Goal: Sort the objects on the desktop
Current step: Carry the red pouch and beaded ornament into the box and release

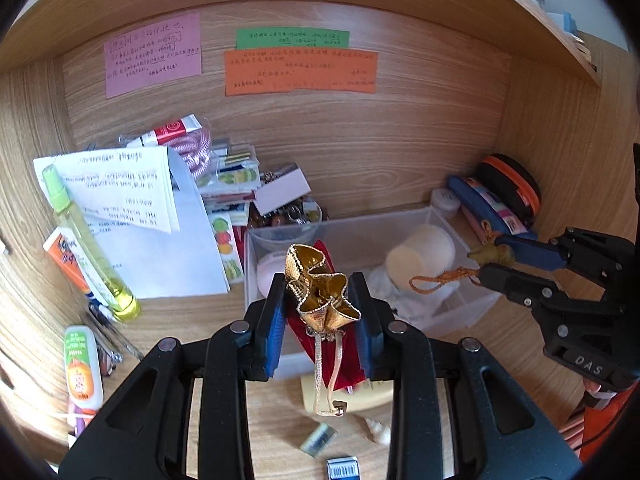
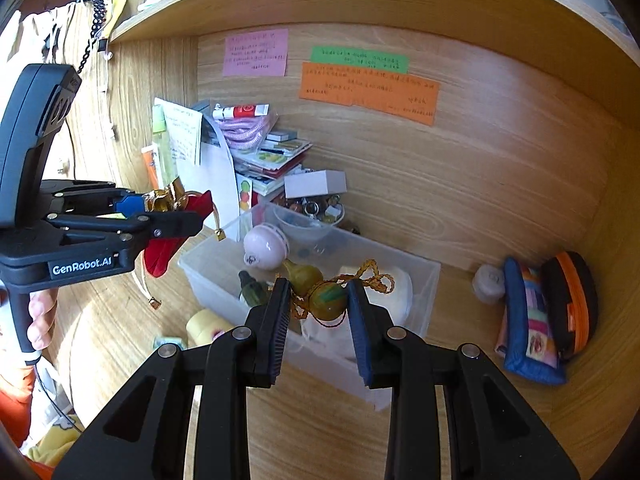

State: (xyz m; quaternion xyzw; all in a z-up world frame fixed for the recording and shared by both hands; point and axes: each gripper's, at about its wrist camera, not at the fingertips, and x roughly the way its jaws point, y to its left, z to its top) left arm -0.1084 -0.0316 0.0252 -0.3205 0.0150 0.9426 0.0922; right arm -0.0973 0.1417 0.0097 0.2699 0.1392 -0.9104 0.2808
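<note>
At far left a paper pile (image 1: pixel 132 216) leans on the wooden desk (image 1: pixel 500 344). Lower centre, the left gripper (image 1: pixel 320 300) pinches a gold-and-red pouch (image 1: pixel 320 292) over the clear bin (image 1: pixel 476 308) — at right, the right gripper (image 2: pixel 318 300) clamps a gourd charm (image 2: pixel 326 300). Notes (image 1: pixel 300 72) dot the back wall.

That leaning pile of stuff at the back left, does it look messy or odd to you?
Yes. The pile is jumbled: handwritten paper juts out tilted, a red-and-white tube lies askew on top, and a green spray bottle leans diagonally. Nothing looks spilled or broken.
</note>
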